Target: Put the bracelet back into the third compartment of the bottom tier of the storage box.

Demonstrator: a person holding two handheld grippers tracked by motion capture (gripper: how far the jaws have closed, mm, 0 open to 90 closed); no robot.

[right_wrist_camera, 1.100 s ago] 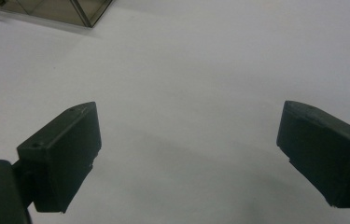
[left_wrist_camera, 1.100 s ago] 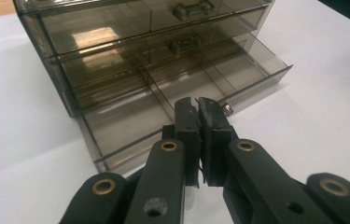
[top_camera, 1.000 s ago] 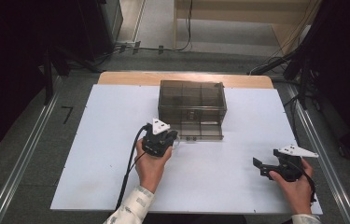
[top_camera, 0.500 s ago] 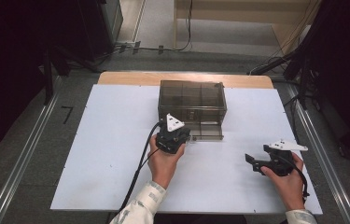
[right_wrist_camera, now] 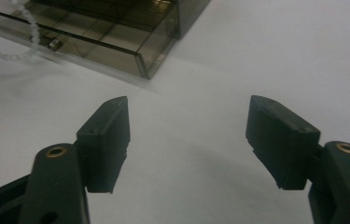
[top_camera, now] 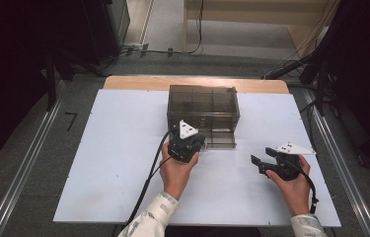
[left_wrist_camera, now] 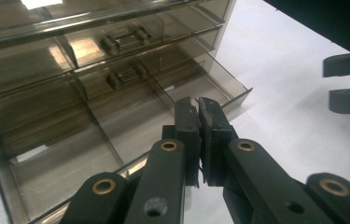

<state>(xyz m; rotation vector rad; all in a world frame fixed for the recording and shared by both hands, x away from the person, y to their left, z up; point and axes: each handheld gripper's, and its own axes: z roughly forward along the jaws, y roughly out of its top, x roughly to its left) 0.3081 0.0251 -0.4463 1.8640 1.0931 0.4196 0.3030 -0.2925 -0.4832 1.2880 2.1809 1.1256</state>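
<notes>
The smoky transparent plastic drawer cabinet [top_camera: 202, 111] stands toward the far middle of the white tabletop [top_camera: 103, 163], its lowest drawer [top_camera: 218, 139] pulled out toward the person. The left gripper [top_camera: 198, 143] sits just at that open drawer's front edge, its jaws pressed together with nothing between them. The right gripper [top_camera: 257, 163] hovers over bare tabletop well to the right of the cabinet, its jaws apart and empty, having just been closing. A thin white beaded cord [right_wrist_camera: 9, 46] lies beside the drawer.

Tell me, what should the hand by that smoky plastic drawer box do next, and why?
Probably lift the left gripper away: its jaws are shut above the open bottom drawer of the drawer box with nothing visible between them. The right gripper waits open.
</notes>
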